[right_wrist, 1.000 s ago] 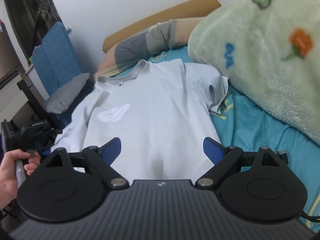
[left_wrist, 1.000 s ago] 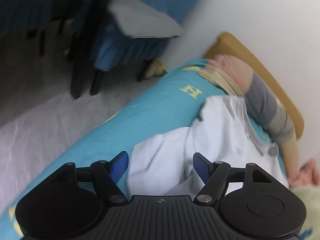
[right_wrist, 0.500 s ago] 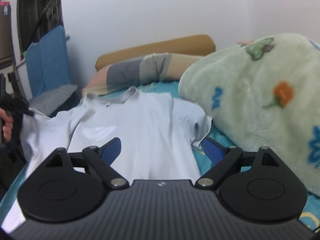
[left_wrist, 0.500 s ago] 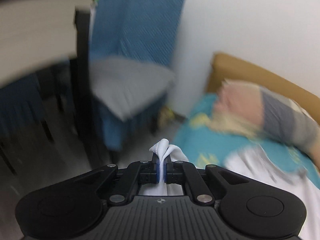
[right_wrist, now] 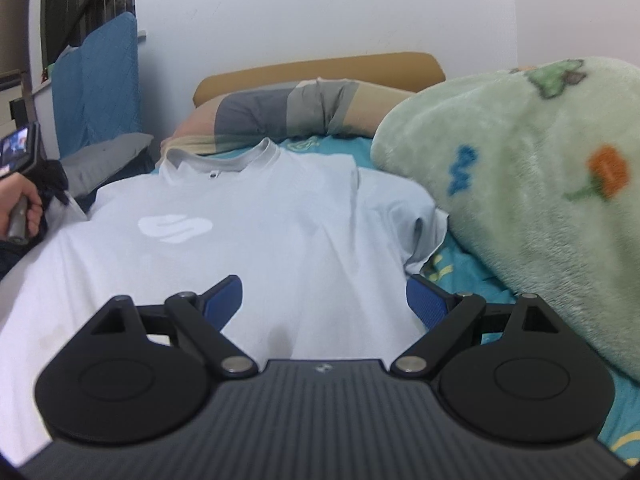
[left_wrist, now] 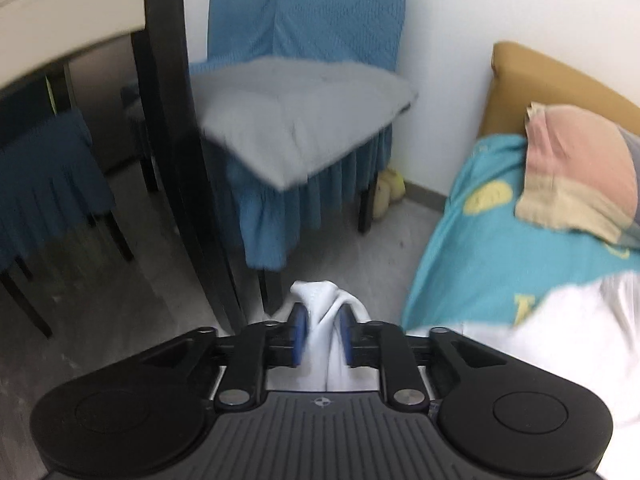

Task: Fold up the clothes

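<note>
1. White t-shirt (right_wrist: 256, 248) spread face up on the bed (right_wrist: 472, 276), collar toward the pillow (right_wrist: 288, 114), one sleeve beside the green blanket (right_wrist: 520, 216).
2. Left gripper (left_wrist: 322, 334) pinching a bunched fold of the t-shirt, on the side away from the blanket, out past the bed's edge and pointing toward the chair (left_wrist: 304, 120).
3. Best to keep that pinch firm and carry the sleeve in a low arc toward the shirt's middle, avoiding drag on the collar.
4. Right gripper (right_wrist: 324, 300) spread wide, poised low over the hem end, nothing between its fingers.
5. Left hand (right_wrist: 20, 208) wrapped round its handle, well away from the blanket.
</note>
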`<state>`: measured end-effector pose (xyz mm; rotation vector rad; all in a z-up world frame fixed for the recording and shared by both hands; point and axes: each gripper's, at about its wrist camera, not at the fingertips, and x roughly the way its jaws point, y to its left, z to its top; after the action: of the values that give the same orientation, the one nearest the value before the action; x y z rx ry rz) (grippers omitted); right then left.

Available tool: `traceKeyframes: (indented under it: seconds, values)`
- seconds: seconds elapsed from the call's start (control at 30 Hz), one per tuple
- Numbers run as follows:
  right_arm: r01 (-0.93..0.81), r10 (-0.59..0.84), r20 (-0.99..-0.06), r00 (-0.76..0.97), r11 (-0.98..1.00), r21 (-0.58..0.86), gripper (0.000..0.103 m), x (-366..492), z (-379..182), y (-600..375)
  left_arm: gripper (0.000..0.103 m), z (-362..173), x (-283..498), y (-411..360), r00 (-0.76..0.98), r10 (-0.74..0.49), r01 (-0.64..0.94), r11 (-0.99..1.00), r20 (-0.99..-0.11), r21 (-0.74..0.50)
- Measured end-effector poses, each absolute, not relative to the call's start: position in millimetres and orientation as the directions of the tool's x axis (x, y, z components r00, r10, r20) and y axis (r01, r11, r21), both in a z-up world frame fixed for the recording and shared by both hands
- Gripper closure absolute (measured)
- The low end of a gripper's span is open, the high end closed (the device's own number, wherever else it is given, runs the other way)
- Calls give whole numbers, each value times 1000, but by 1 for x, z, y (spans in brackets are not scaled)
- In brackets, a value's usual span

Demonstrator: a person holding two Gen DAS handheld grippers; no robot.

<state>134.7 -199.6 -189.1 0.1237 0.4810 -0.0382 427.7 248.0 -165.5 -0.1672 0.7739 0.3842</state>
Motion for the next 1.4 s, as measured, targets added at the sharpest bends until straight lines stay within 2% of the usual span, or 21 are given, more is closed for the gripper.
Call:
traceKeyframes:
  seconds: [0.07, 0.2, 0.33, 0.47, 0.6, 0.7, 0.9, 0.97, 1.0, 1.1, 1.27, 1.4]
  values:
    - [63, -2, -471, 882, 992, 113, 13, 137, -192, -199, 62, -166, 417, 247, 638, 245, -382, 924, -731, -24]
    - [62, 8, -477, 879, 989, 132, 13, 135, -190, -198, 53, -143, 365, 243, 615, 173, -353, 933, -769, -72]
    - [51, 20, -453, 891, 988, 143, 13, 125, -180, -197, 48, -122, 286, 244, 553, 14, -330, 922, -833, -204]
    - [41, 17, -416, 909, 991, 129, 13, 114, -168, -196, 45, -114, 197, 238, 398, -106, -300, 924, -911, -239]
    - [35, 14, -397, 918, 993, 117, 13, 100, -158, -197, 45, -114, 117, 227, 281, -195, -261, 927, -940, -270]
    - [28, 15, -391, 920, 994, 104, 13, 86, -152, -199, 51, -114, 80, 216, 224, -141, -210, 959, -964, -189]
    - [71, -13, -417, 909, 990, 124, 13, 53, -136, -210, 56, -114, 53, 201, 171, -237, -105, 961, -956, -256]
    - [98, -27, -423, 905, 985, 145, 13, 43, -131, -216, 58, -112, 51, 185, 155, -260, -25, 963, -953, -267]
    - [113, -35, -427, 904, 981, 159, 13, 38, -128, -219, 73, -110, 51, 183, 154, -254, -9, 966, -955, -258]
    - [144, -58, -427, 902, 974, 174, 13, 30, -124, -226, 100, -102, 52, 179, 155, -232, 40, 973, -960, -229]
    - [165, -73, -431, 899, 970, 179, 13, 30, -126, -233, 102, -74, 42, 192, 162, -194, 118, 977, -967, -177]
    - [154, -56, -435, 899, 969, 193, 13, 34, -129, -234, 102, -67, 27, 217, 156, -107, 90, 992, -982, -93]
